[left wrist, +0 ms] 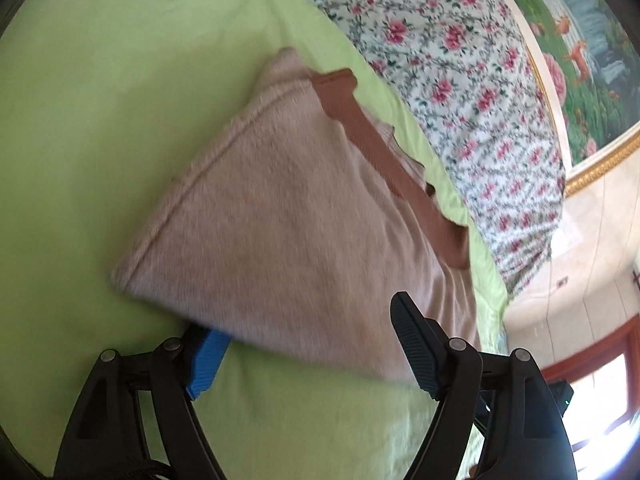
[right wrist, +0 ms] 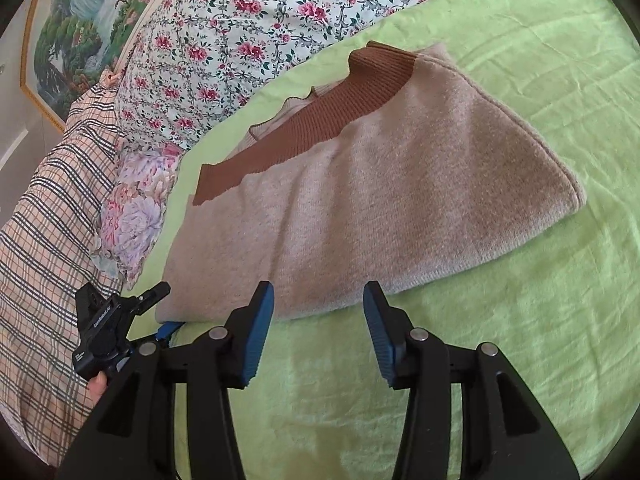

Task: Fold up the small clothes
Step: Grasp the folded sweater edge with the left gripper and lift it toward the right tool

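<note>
Left gripper [left wrist: 308, 344] released, folded sweater's [left wrist: 288, 216] corner between its jaws.
Left view: sweater lies on green sheet [left wrist: 100, 120] beside floral quilt [left wrist: 460, 80]. Right view: my right gripper [right wrist: 318, 336] stands unclenched, empty, just short of the sweater's near edge; plaid fabric [right wrist: 44, 216] lies left.

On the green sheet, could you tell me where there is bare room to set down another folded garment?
The green sheet is bare beside the folded sweater, on the side away from the pillows. The strip along the floral bedding and plaid cloth is crowded.
</note>
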